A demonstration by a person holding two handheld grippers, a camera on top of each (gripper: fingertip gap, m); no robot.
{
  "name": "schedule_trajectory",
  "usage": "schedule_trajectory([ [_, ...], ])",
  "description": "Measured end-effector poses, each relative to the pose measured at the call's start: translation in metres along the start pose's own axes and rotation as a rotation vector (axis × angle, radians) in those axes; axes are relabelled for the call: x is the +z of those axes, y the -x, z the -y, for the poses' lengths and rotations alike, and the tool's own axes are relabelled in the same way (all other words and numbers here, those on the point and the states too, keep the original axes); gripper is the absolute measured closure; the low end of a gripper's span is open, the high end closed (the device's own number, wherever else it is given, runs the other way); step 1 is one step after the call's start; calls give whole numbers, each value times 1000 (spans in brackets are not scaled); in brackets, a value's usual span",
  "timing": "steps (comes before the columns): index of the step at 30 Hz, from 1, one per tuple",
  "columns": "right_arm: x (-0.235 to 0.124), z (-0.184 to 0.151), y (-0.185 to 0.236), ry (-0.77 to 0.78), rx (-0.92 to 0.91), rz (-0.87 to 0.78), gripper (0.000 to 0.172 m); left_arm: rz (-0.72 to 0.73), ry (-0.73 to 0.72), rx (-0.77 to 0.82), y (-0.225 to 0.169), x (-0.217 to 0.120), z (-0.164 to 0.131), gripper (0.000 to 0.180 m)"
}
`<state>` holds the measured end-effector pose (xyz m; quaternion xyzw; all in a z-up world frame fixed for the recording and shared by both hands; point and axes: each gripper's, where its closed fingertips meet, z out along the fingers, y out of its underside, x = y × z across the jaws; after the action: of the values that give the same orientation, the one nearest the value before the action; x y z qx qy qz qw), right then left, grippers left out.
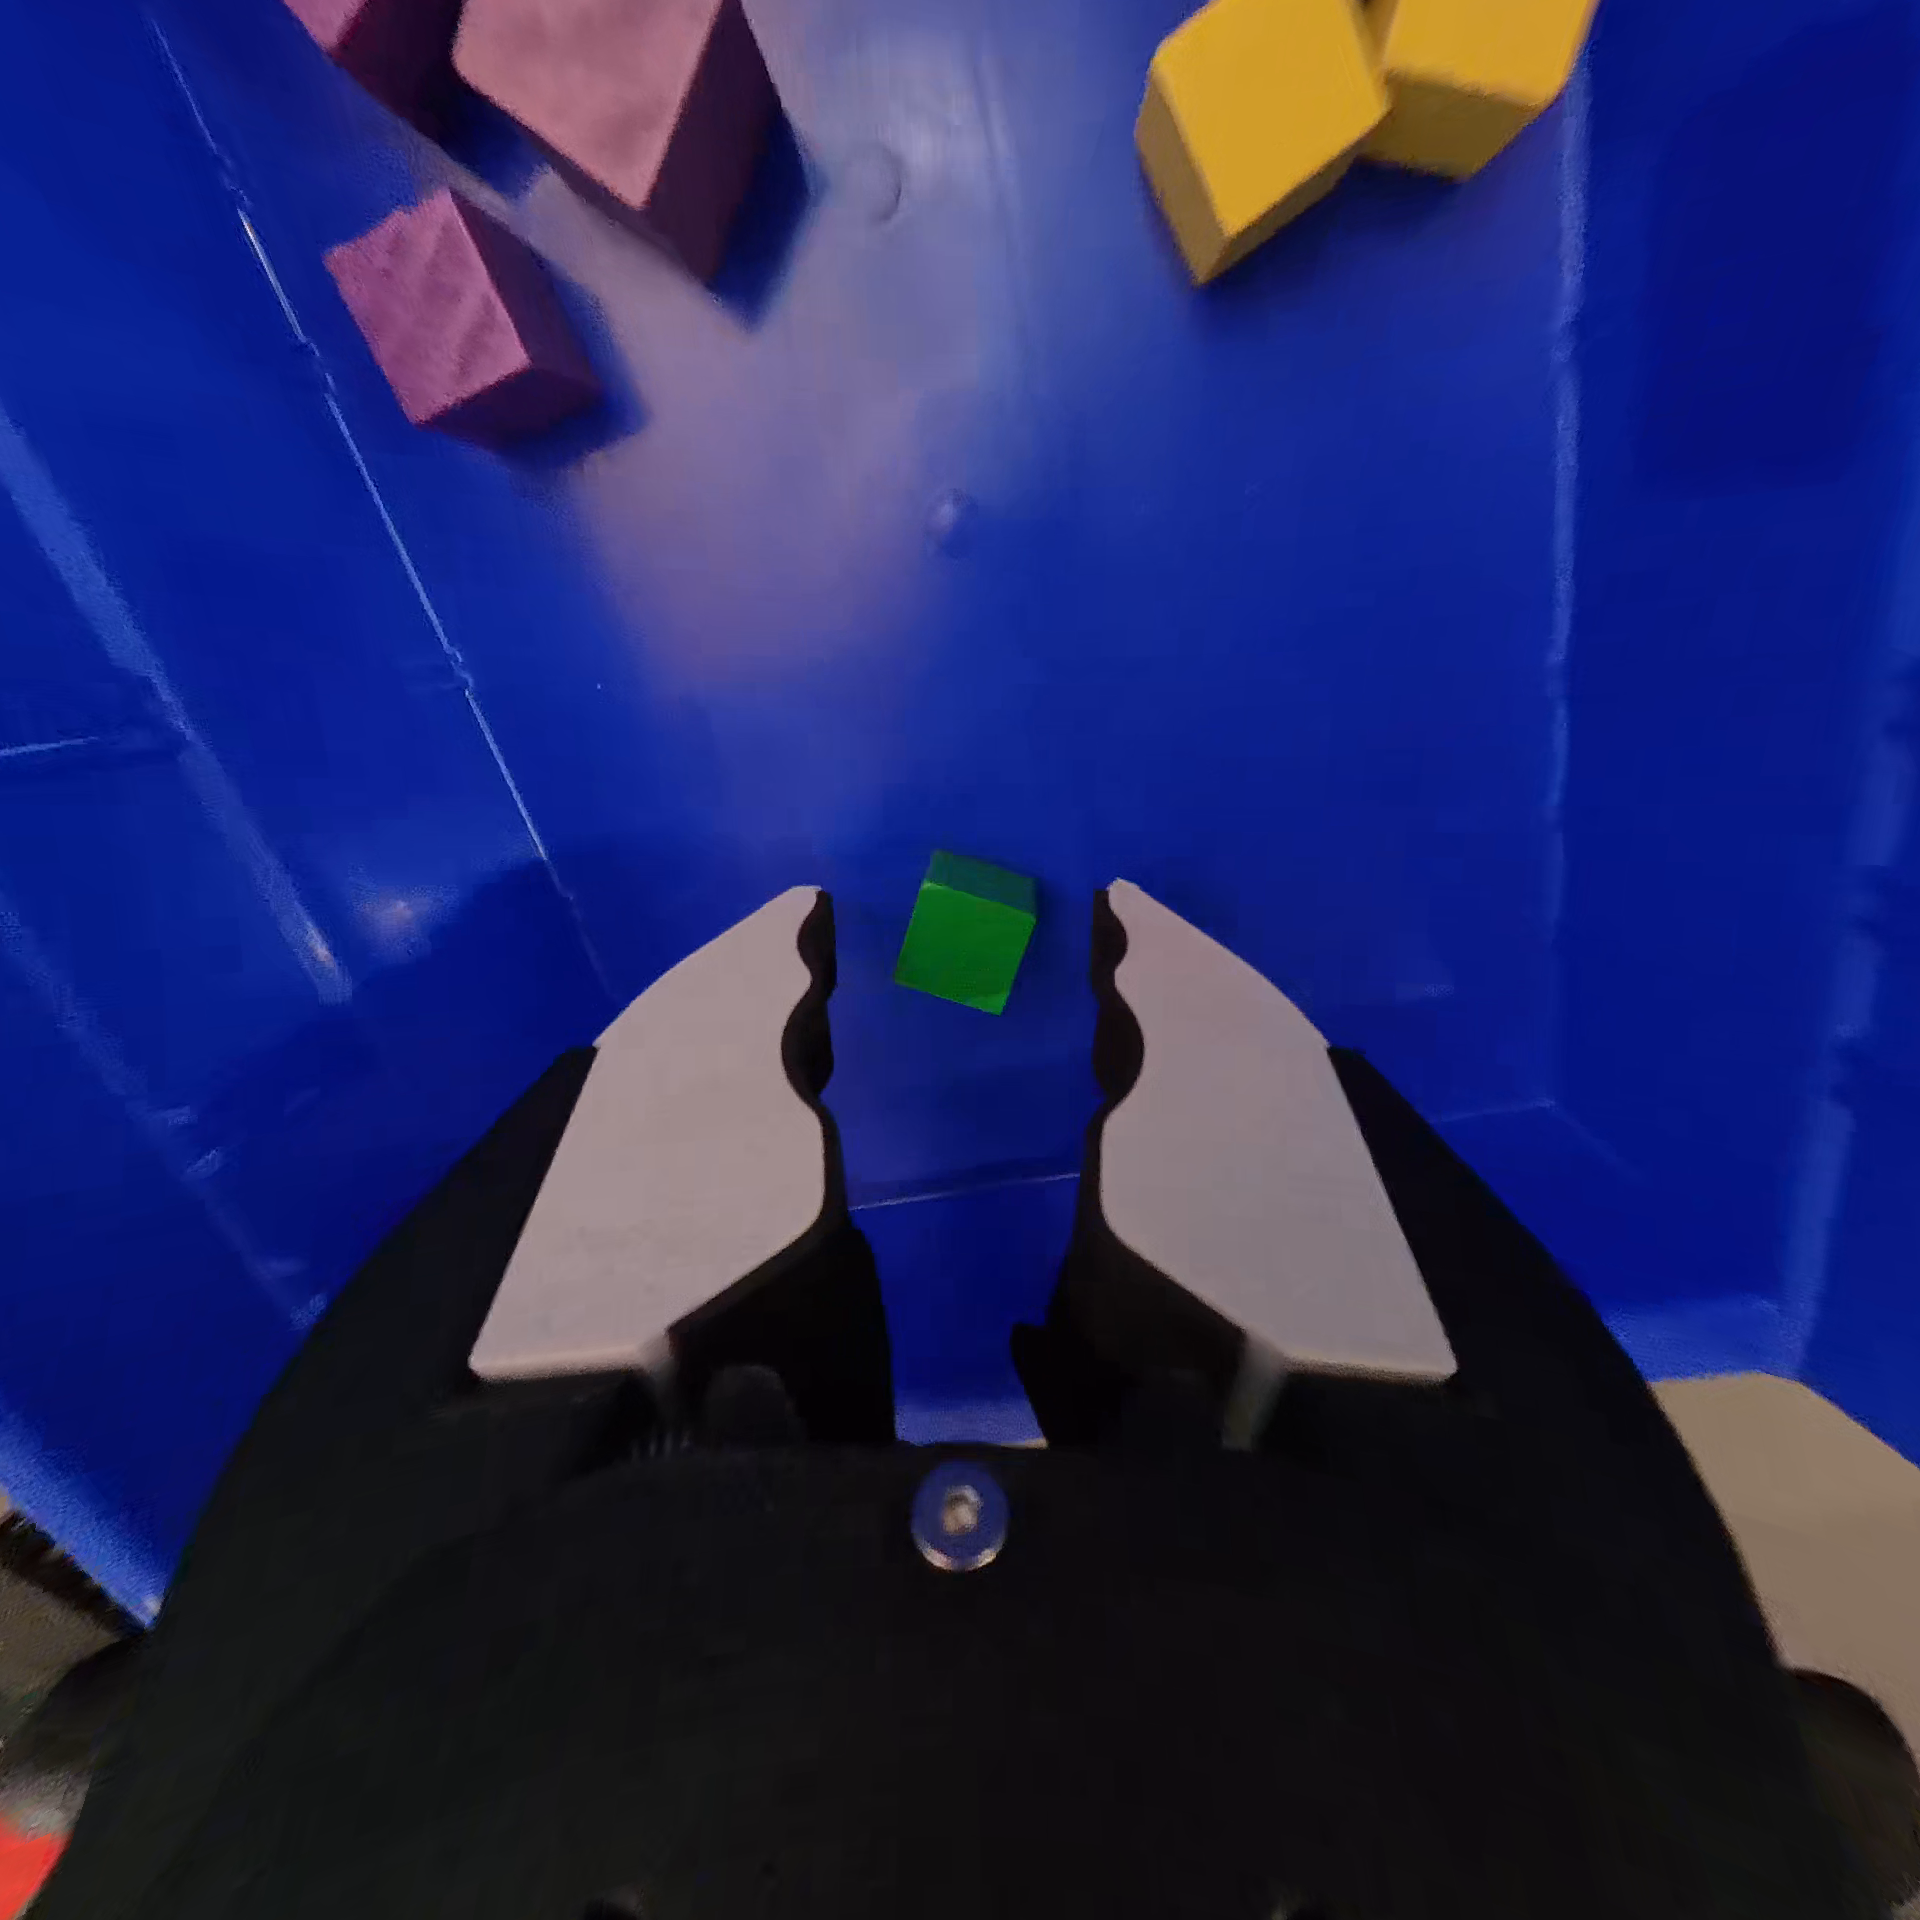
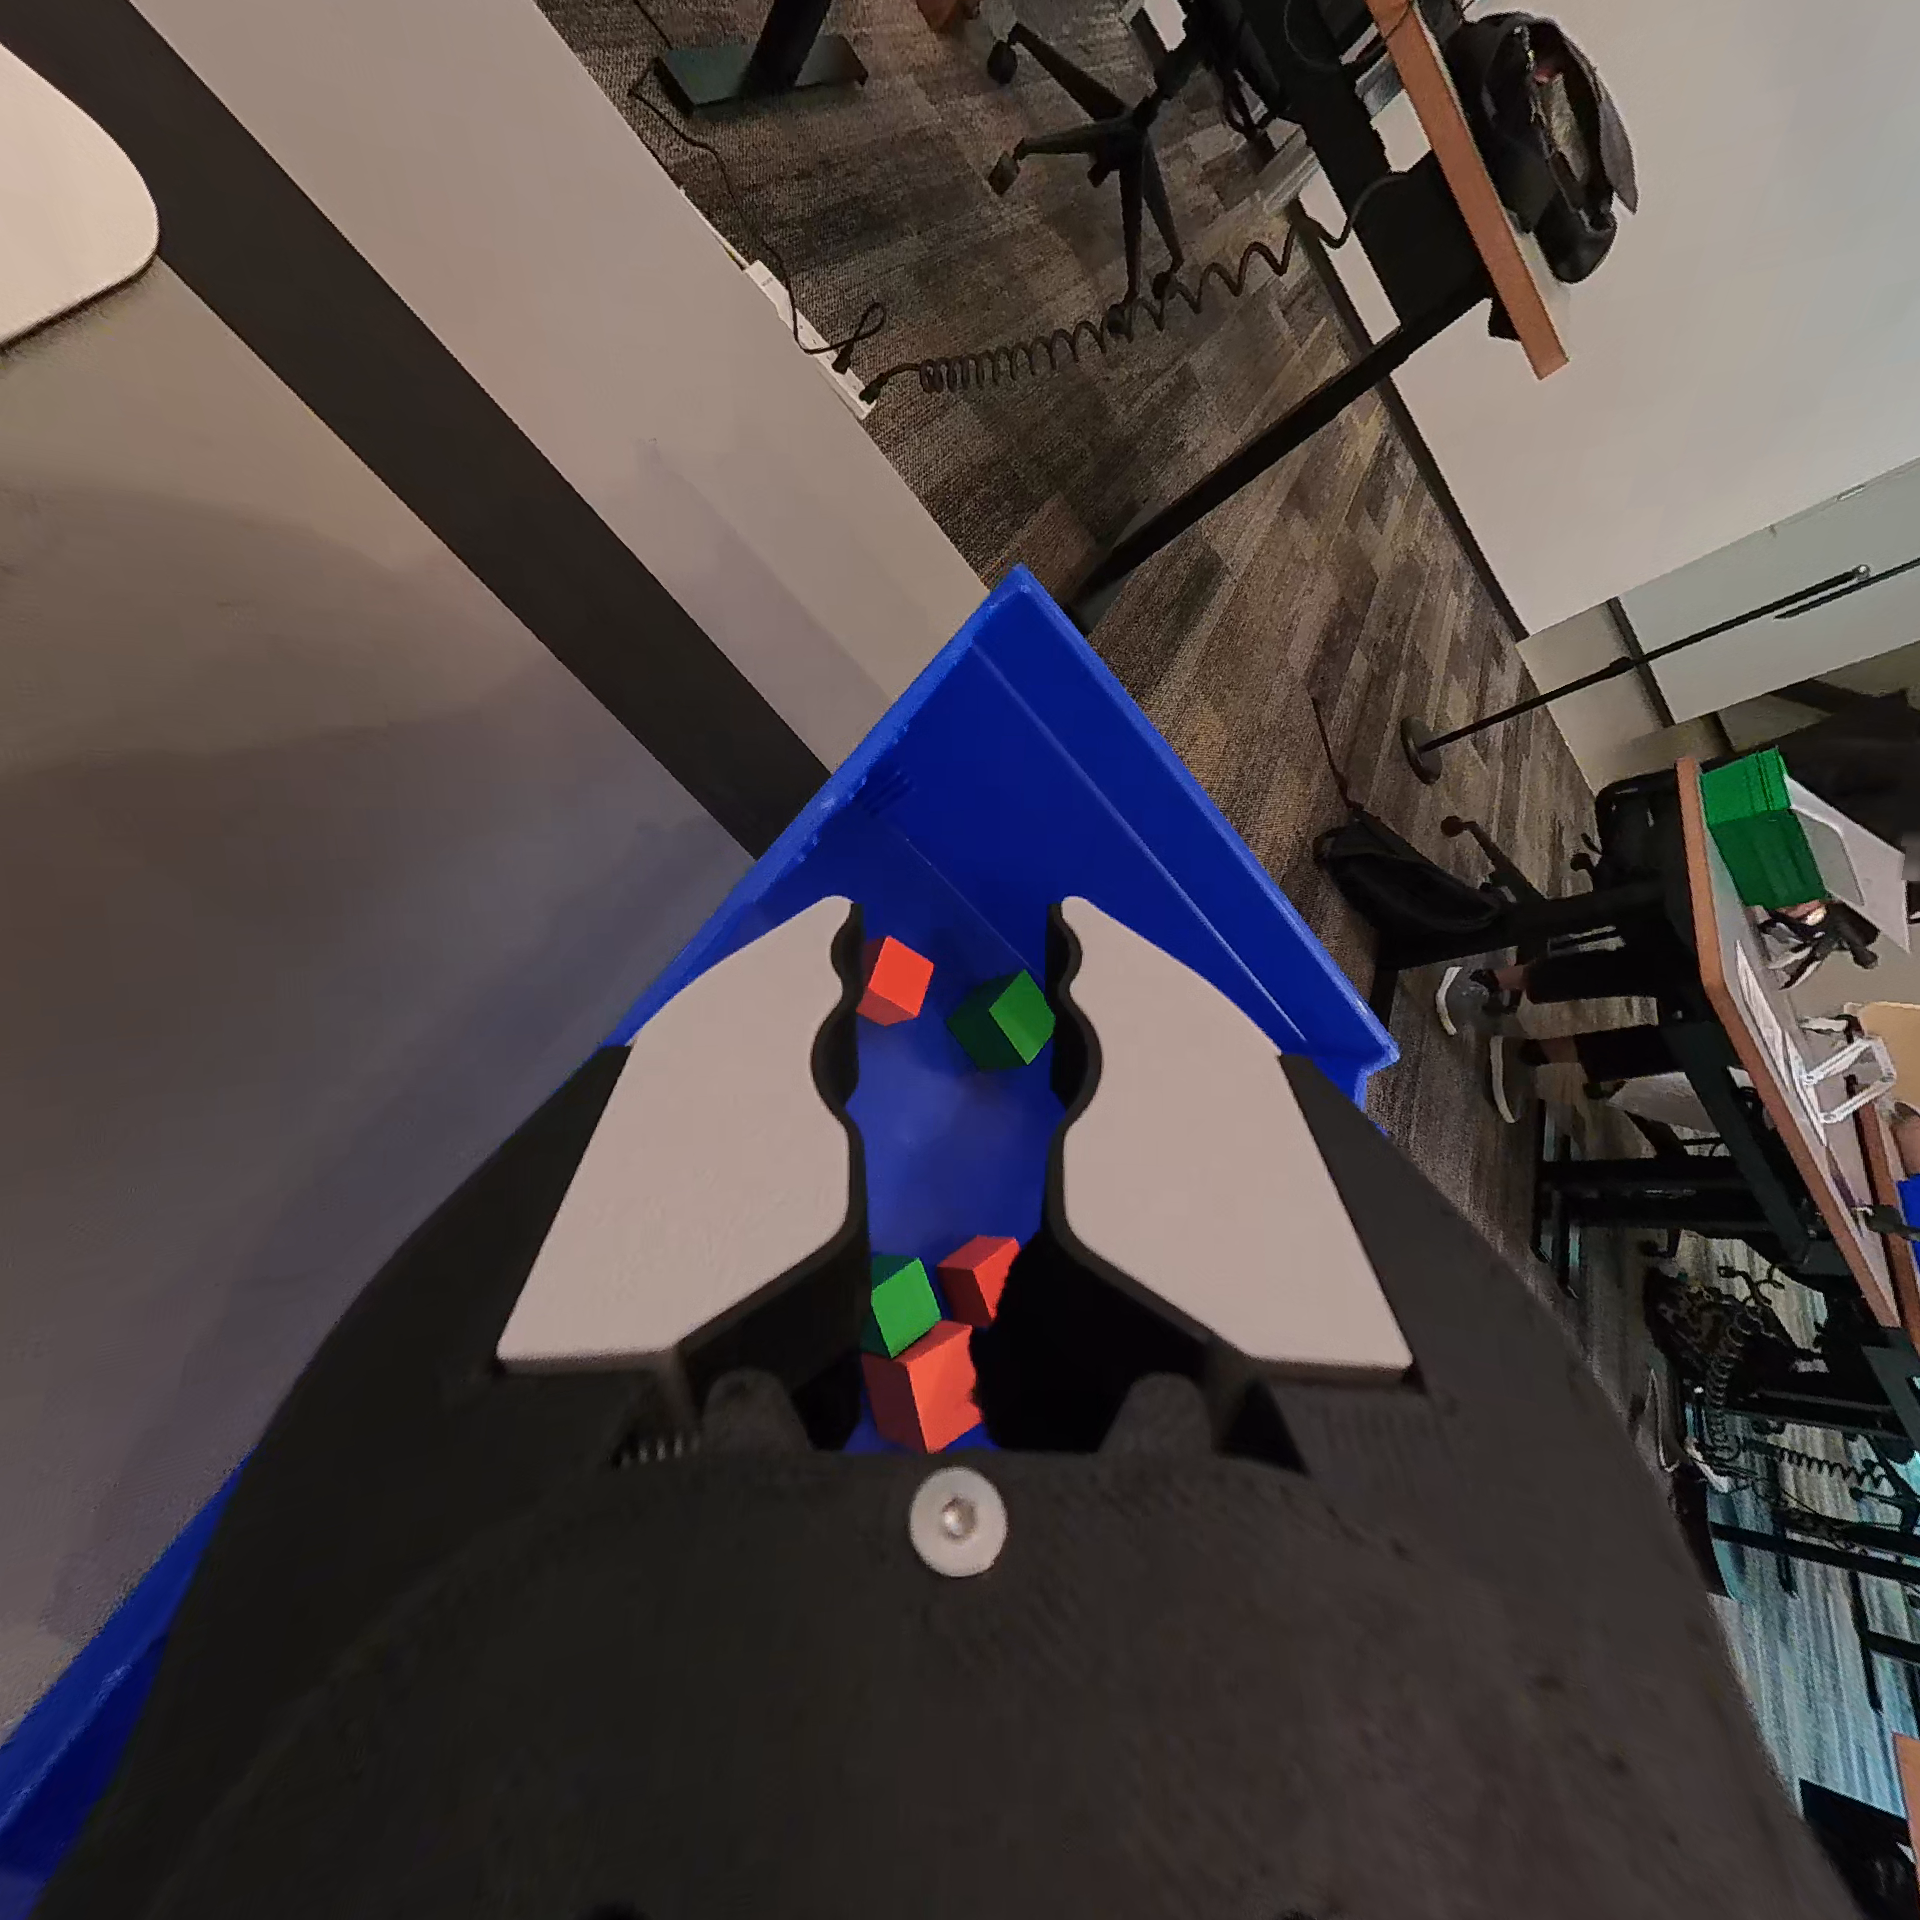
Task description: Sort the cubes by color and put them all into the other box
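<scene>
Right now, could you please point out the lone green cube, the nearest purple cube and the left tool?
green cube (image 1: 961, 940): left wrist view, bright front face.
purple cube (image 1: 436, 307): left wrist view, top face.
left tool (image 1: 961, 935): left wrist view, midway between open fingertips.

Patterned grey-brown carpet floor with a coiled black cable, a black swivel-chair base, and a wood-edged side table.

1. We see the left gripper as a matte black, coarse-textured body that widens toward the camera.
2. Its two fingers carry flat pale-grey plates with black, wavy-edged inner pads.
3. A round silver screw sits centred on the body.
4. The right gripper has the same build: black shell, pale-grey finger plates, scalloped black pads, one silver screw.
</scene>
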<state>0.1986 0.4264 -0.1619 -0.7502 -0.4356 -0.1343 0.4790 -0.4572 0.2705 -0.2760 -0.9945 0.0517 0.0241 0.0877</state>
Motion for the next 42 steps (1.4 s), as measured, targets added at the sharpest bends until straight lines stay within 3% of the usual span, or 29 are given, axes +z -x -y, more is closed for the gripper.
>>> schedule_trajectory([
  [5,1,1,2,3,-9,3,138,-47,27,19,-4,11,-3,157],
  [12,-5,10,-1,-27,-20,-18,140,-41,-16,66,-4,2,2,157],
  [16,-18,30,-6,-93,-37,-59,140,-73,-154,85,-11,-28,18,157],
  [20,-50,73,-9,-254,-89,-120,138,-128,-360,130,-35,-86,37,158],
  [25,-123,155,16,-616,-204,-176,140,-401,-716,299,-118,-192,52,158],
  [30,-179,223,107,-918,-312,-64,133,-751,-893,528,-231,-258,39,158],
  [36,-194,247,192,-1044,-431,-9,124,-1146,-813,659,-350,-261,17,158],
  [42,-194,249,207,-1059,-431,4,129,-1338,-756,673,-398,-259,3,158],
])
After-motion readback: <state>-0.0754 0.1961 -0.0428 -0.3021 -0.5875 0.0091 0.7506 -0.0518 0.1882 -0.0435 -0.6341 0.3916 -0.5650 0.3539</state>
